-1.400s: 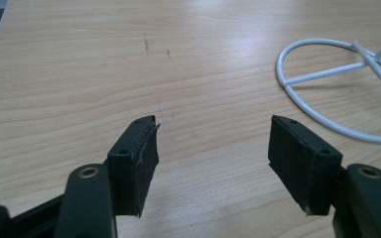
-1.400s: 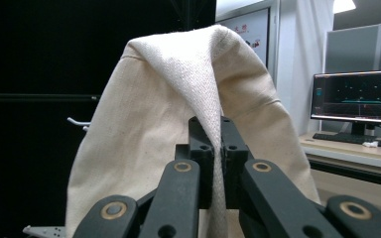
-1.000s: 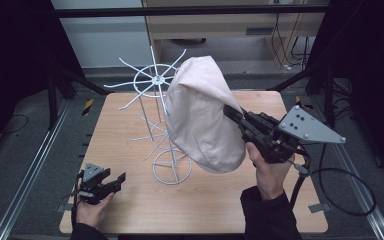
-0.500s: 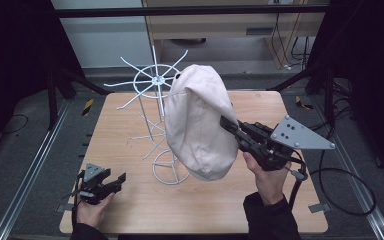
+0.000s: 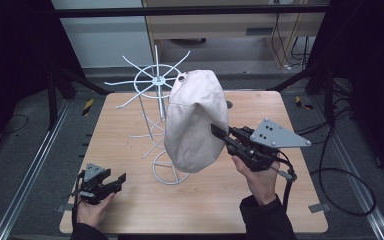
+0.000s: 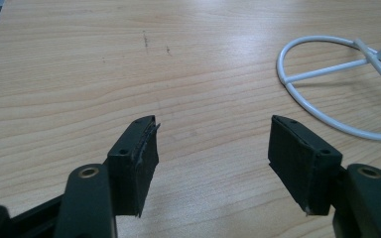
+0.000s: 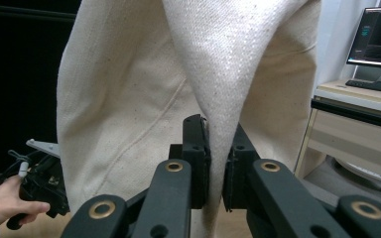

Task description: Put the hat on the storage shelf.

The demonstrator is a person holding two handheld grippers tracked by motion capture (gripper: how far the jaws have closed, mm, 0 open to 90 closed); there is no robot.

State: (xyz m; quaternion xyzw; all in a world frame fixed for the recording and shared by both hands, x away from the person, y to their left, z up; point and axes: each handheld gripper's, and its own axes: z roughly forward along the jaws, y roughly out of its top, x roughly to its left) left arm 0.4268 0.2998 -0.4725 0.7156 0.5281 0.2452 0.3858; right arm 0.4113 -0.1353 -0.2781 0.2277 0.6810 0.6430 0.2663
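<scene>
Hanging: cream cloth hat, centre of frame in high view, top caught on white wire rack, body drooping down over rack's stem.
Hat grip: right gripper at hat's right side, jaws pressed together on a fold of the fabric; right gripper view shows the fold pinched between them, cloth rising up the frame.
Why held so: prob. to steer the hat by its edge w/o crushing the crown — on or off the rack, can't tell which.
Rack: round base ring on wooden table, centre-left; spokes fan out at top.
Left gripper: lower left of frame, low over table, jaws spread, nothing between them; left gripper view shows bare wood btw jaws.
Why there: looks parked clear of rack, maybe ready to steady the base.
</scene>
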